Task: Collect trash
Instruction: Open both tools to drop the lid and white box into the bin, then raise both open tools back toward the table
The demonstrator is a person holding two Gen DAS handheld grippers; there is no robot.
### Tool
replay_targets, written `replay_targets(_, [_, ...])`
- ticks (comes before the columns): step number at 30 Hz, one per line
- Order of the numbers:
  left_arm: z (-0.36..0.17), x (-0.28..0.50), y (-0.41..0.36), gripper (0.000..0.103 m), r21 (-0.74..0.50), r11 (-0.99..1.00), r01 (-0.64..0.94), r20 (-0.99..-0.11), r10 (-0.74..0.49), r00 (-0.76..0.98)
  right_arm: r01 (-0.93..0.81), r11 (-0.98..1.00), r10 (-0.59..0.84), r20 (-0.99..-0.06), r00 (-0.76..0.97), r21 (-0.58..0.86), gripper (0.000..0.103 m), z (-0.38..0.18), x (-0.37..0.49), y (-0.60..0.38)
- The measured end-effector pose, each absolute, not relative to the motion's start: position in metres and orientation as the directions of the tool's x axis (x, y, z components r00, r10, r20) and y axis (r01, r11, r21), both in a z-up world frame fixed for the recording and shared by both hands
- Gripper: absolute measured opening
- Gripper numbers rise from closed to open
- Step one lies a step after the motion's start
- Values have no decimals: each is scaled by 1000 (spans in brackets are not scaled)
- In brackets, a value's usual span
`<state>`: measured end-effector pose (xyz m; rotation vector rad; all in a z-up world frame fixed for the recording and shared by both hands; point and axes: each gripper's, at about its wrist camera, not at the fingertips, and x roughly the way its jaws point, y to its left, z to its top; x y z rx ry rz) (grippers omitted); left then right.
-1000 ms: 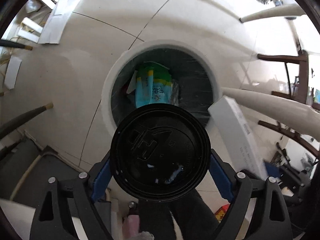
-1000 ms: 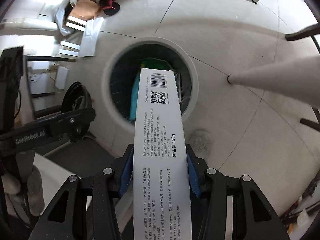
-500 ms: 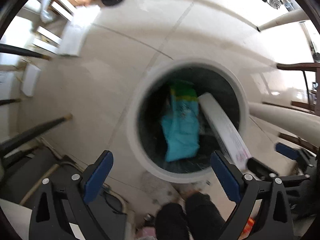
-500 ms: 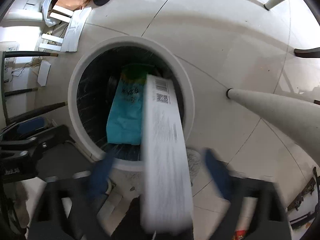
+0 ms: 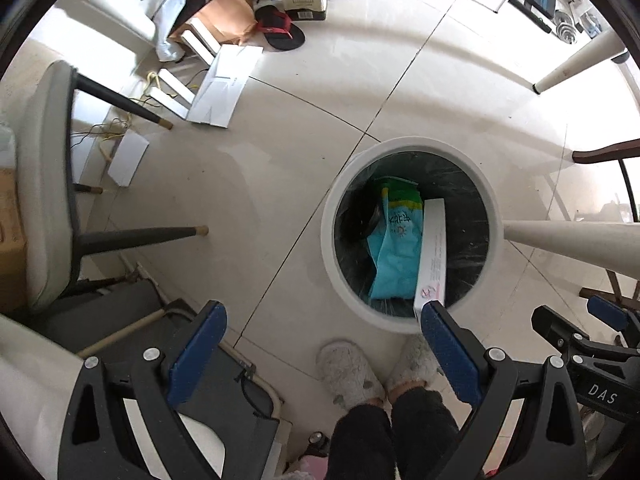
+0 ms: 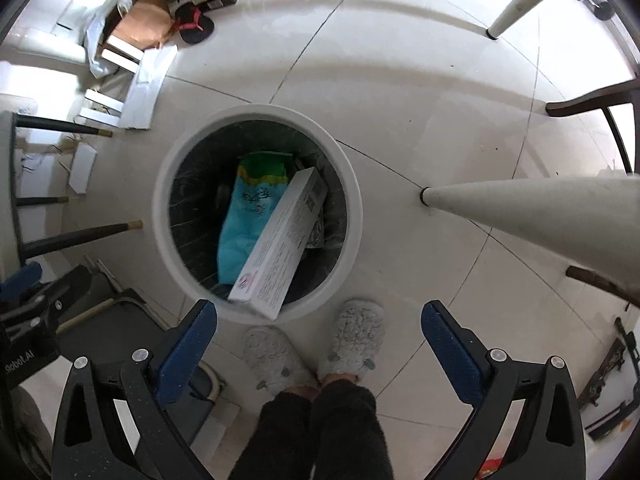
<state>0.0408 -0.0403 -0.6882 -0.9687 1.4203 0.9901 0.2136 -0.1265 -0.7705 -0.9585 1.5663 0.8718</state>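
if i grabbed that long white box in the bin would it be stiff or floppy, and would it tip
The white box looks like thin printed carton: probably stiff lengthwise, light, crushable. It leans on the bin rim over the teal bag, so a nudge would likely slide or tip it.

A lived-in home room is showing: pale tiled floor (image 6: 400, 80), fluffy slippers (image 6: 352, 336) being worn, sandal (image 5: 280, 30) and cardboard boxes (image 5: 224, 16) lying about, chair (image 5: 48, 184) standing nearby.
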Motion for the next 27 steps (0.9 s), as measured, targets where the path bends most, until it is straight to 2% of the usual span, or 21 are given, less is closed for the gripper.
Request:
replay_targets(9, [-614,30,-69,100,43,311,-949,-998,-26,-54,-899,430,-86,-987,-136,87,103,-684,201,-152])
replay_targets(27, [-410,23,-104,100,10,297,-955,-999,46,4,-892,421,35,-986,-163,163,103,-437,198,-179])
